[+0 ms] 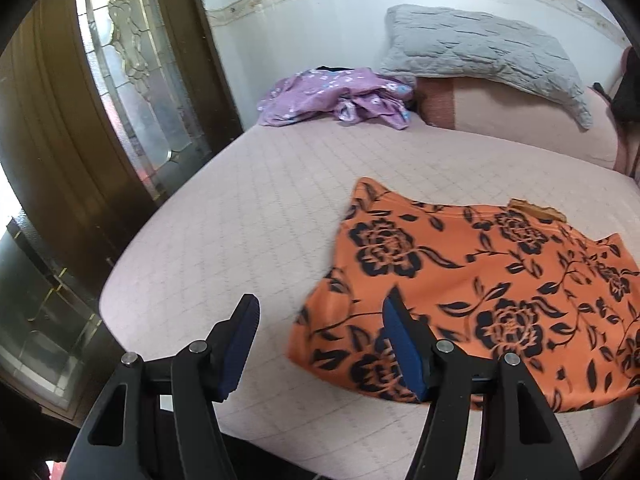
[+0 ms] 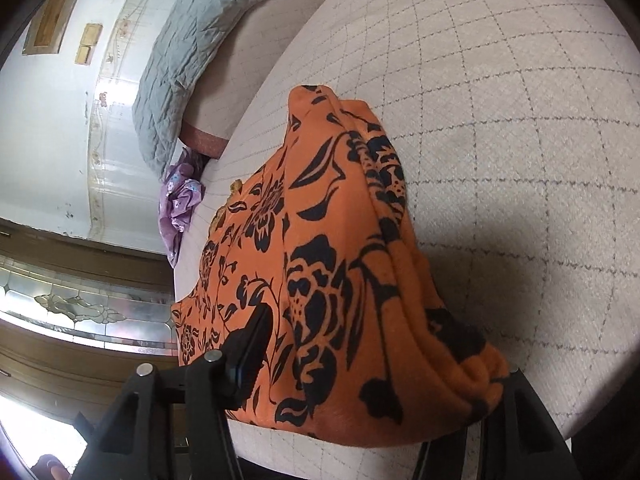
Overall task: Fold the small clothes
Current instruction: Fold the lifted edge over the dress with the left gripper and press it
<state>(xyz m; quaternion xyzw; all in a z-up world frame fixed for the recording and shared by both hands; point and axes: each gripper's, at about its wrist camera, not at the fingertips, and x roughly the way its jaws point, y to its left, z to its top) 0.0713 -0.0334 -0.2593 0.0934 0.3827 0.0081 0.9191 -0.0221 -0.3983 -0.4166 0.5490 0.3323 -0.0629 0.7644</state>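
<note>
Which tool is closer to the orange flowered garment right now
Right. The right tool straddles a bunched edge of the orange garment, fabric between its open fingers. The left tool sits open at its corner, holding nothing.

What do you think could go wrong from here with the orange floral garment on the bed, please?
1. The orange floral garment bunches in ridges beside the right claw, which stands open around that thick edge; closing now might trap several layers and skew the fold.
2. The open left claw has one finger over the garment's corner; a careless move could drag it askew.
3. The garment lies near the bed edge and could slip off.
</note>
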